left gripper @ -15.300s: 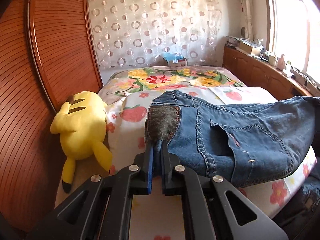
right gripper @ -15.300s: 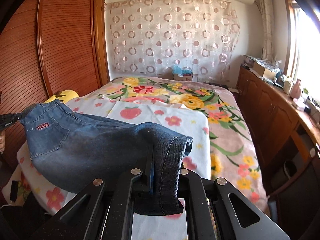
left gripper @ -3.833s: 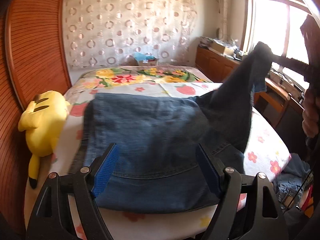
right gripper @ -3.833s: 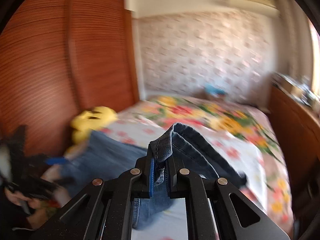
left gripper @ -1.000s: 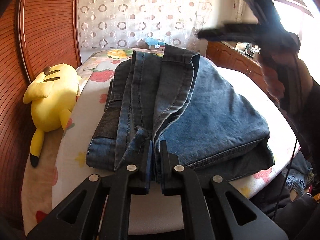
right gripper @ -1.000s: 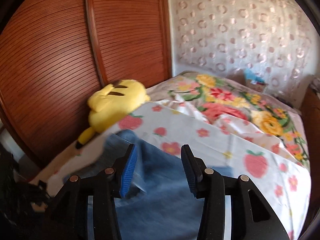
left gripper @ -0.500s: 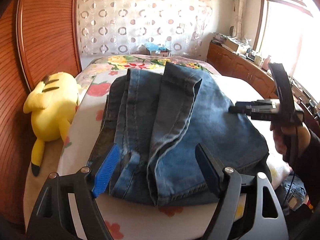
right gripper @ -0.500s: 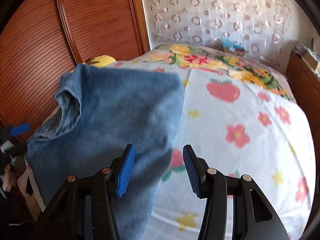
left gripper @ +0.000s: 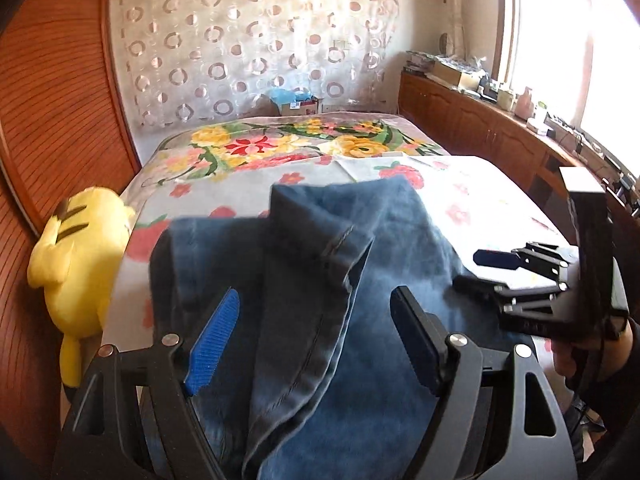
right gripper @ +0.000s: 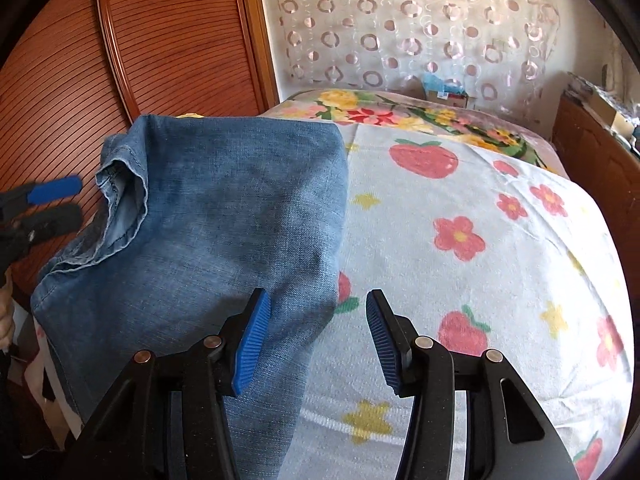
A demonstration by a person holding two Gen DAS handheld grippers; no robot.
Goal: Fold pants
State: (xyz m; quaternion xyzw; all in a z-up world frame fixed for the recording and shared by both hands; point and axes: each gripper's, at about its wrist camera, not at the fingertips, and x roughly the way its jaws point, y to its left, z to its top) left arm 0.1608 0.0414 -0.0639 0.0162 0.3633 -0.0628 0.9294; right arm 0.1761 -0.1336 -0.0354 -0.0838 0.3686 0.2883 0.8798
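At the left edge of my left wrist view the yellow plush toy (left gripper: 80,256) lies along the side of the bed (left gripper: 472,184), just beside the jeans (left gripper: 288,280). The jeans fill the lower middle of that frame as a folded stack, one hemmed leg end lying on top. A second ago my left gripper (left gripper: 312,336) was pinched on that near edge; now its jaws stand wide apart with nothing pressed between them, the denim simply lying below. So I have let the fold drop, and I judge it holds on its own. At the right of that frame my right gripper (left gripper: 476,270) hovers over the far edge of the jeans.

In the right wrist view the left gripper (right gripper: 64,200) shows at the far left, the jeans (right gripper: 224,216) cover the left half, and the right gripper (right gripper: 318,338) sits at lower centre, jaws apart and empty over the corner of the denim. The folding looks nearly done; perhaps only smoothing is left.
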